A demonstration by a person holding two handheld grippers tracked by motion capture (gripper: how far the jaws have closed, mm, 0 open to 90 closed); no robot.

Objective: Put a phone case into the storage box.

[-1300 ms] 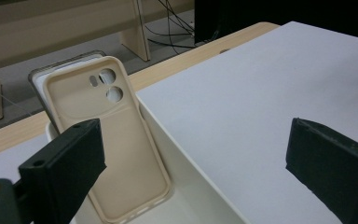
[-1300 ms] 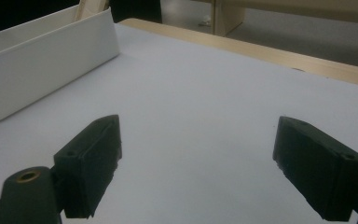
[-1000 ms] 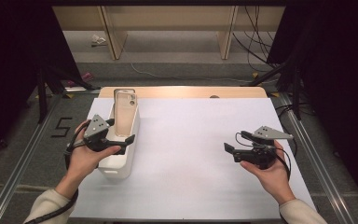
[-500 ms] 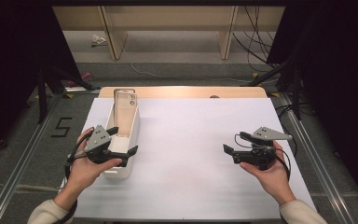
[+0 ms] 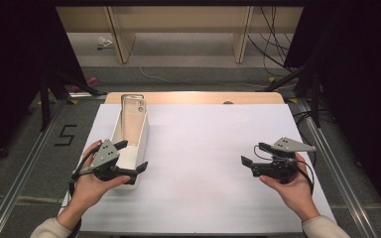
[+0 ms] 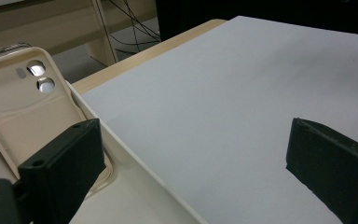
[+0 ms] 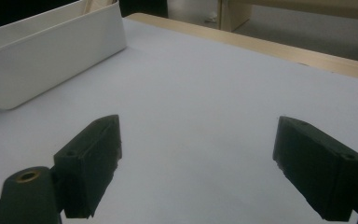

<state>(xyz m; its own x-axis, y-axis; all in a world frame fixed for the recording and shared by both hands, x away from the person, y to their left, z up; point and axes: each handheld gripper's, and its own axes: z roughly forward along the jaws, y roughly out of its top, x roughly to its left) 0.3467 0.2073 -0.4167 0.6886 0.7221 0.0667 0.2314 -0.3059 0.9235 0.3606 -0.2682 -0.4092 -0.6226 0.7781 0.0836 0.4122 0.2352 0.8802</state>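
My left gripper at the near end of the tray, both grippers released

My left gripper is wide apart across the near right wall of the white tray, I think to grip that wall. My right gripper waits spread over the bare sheet, well apart at right. Farther, the phone case leans in the tray's far end, back up.

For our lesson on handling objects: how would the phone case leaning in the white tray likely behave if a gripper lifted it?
The phone case looks thin and empty, so probably light and slightly bendy. Its smooth glossy surface may slip between the left gripper jaws. Propped against the white tray, it could topple if nudged.
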